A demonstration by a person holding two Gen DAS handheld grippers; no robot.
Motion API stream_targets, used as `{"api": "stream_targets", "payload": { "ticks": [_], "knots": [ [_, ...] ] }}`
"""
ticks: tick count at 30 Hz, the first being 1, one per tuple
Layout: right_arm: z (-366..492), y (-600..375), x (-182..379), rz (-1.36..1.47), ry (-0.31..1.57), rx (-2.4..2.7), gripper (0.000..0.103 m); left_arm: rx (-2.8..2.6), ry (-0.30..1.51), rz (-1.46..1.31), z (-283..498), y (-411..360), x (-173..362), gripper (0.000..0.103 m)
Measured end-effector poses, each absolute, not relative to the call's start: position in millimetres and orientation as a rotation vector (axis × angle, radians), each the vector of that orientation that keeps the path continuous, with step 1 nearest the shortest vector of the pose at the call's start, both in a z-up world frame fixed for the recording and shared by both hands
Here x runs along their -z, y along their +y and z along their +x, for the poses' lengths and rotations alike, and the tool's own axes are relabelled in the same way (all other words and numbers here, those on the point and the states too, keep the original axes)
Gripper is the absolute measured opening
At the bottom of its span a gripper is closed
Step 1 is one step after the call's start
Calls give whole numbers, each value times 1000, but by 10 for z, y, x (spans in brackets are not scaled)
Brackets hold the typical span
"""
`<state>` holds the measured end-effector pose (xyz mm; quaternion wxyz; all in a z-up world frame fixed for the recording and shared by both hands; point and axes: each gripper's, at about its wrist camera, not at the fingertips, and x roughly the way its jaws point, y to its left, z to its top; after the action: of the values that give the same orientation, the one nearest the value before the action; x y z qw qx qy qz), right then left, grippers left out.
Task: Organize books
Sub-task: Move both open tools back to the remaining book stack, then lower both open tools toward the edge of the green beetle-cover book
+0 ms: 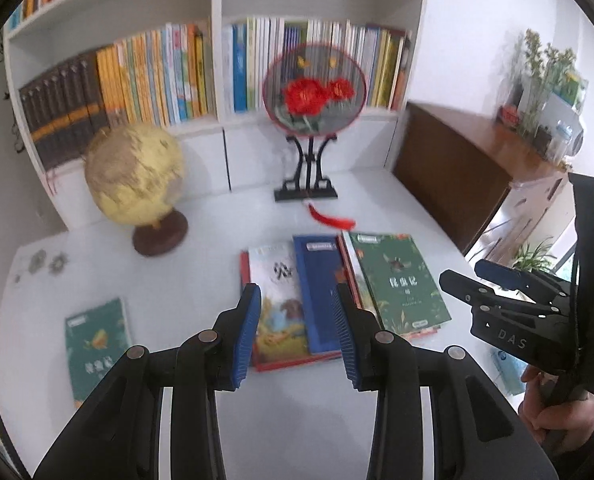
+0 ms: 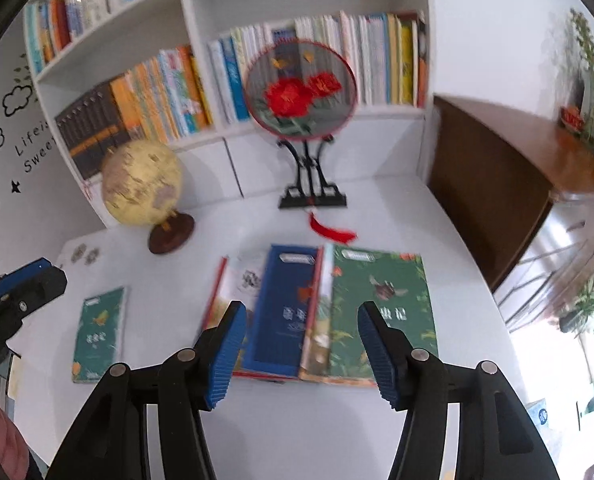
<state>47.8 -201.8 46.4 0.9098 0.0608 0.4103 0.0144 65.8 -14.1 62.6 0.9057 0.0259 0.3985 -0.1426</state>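
Observation:
Several books lie overlapped on the white desk (image 1: 177, 420): a green one (image 1: 401, 276) (image 2: 381, 308), a blue one (image 1: 319, 292) (image 2: 285, 308), and an illustrated white one (image 1: 275, 300) (image 2: 237, 284). A separate green book (image 1: 97, 344) (image 2: 99, 332) lies to the left. My left gripper (image 1: 299, 332) is open and empty, above the blue book's near end. My right gripper (image 2: 301, 352) is open and empty, above the pile's near edge; it also shows in the left wrist view (image 1: 485, 280).
A yellow globe (image 1: 135, 176) (image 2: 143, 184) stands at back left. A round embroidered fan on a black stand (image 1: 313, 92) (image 2: 301, 88) with a red tassel (image 1: 331, 218) stands behind the pile. A filled bookshelf (image 1: 217, 60) lines the back. A brown cabinet (image 1: 457, 168) is at right.

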Motion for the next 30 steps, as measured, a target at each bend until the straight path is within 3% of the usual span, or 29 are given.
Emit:
{"api": "stream_targets", "payload": {
  "ticks": [8, 30],
  "knots": [
    [637, -2383, -31, 150, 931, -63, 56, 285, 911, 13, 804, -495, -271, 34],
    [753, -2728, 286, 158, 988, -62, 56, 302, 1002, 55, 972, -1006, 75, 34]
  ]
}}
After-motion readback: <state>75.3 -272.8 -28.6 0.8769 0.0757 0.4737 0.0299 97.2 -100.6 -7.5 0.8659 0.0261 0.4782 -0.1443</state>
